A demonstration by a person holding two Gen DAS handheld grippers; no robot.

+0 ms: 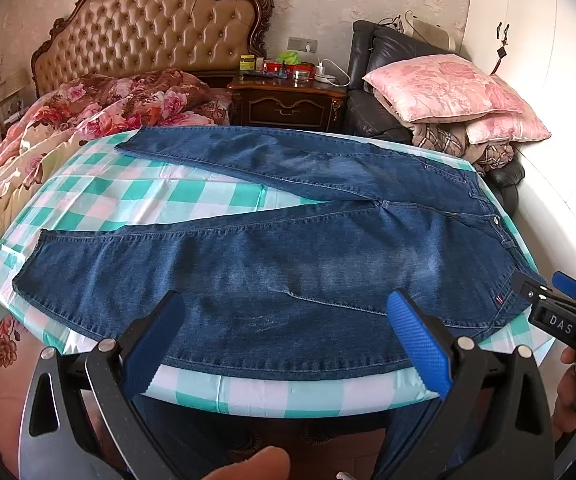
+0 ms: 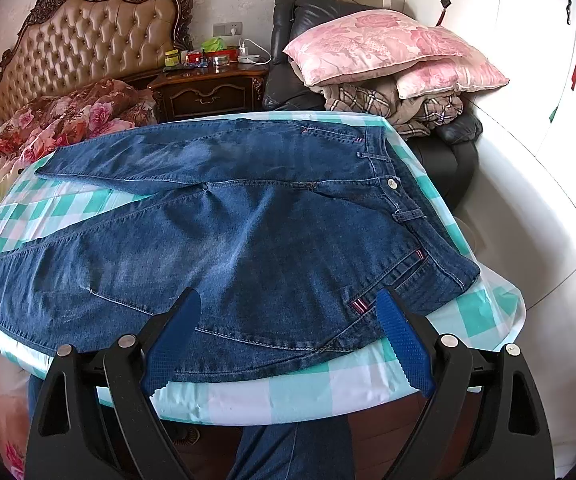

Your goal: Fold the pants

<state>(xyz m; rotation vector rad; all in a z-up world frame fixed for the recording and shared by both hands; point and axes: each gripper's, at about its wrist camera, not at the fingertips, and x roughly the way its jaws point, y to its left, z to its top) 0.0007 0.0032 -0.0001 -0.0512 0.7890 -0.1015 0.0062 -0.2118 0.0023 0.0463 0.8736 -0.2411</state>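
Observation:
Blue jeans [image 1: 288, 248] lie flat on a table covered with a green and white checked cloth [image 1: 128, 192]. The waist is at the right and the two legs spread apart toward the left. My left gripper [image 1: 288, 300] hovers open over the near leg, close to the table's front edge, with nothing between its blue pads. My right gripper [image 2: 288, 296] is open above the near hip of the jeans [image 2: 248, 240], beside a red-striped pocket tab [image 2: 359, 306]. It also shows at the right edge of the left wrist view, right gripper [image 1: 555, 304].
Behind the table are a bed with a floral quilt [image 1: 88, 112] and tufted headboard, a dark nightstand [image 1: 288, 104] with small items, and a black armchair piled with pink pillows [image 1: 447, 88]. White wardrobe doors [image 2: 527, 60] stand at the right. A person's legs show under the table.

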